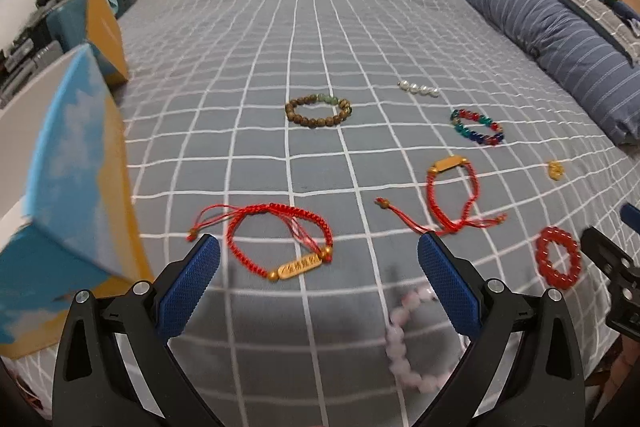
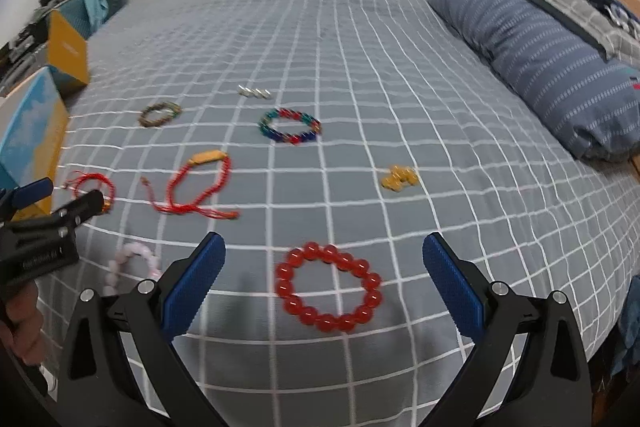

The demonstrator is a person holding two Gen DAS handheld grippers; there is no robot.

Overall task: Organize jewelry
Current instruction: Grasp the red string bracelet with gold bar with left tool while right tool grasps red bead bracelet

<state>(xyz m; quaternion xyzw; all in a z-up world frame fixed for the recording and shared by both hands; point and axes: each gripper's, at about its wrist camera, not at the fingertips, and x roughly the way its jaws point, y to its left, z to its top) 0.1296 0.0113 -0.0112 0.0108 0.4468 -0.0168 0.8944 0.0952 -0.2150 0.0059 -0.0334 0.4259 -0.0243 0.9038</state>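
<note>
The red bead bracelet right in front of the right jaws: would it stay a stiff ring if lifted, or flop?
The red bead bracelet is separate round beads in a loop, so it probably sags into a drooping oval when lifted by one side. The beads look glossy, so they may slip between flat pads. Lying flat on the soft checked bedspread, it seems unlikely to roll.

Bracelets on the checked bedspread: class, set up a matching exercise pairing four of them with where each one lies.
Things
1. red bead bracelet
2. brown wooden bead bracelet
3. multicoloured glass bead bracelet
4. pink bead bracelet

Places
A. far out on the bedspread, just beyond the pearl-like beads' near side
B. between the right gripper's open fingers
C. nearest the open blue-and-yellow box, far side
D. under the left gripper's right finger

Pairs: 1-B, 2-C, 3-A, 4-D
</note>
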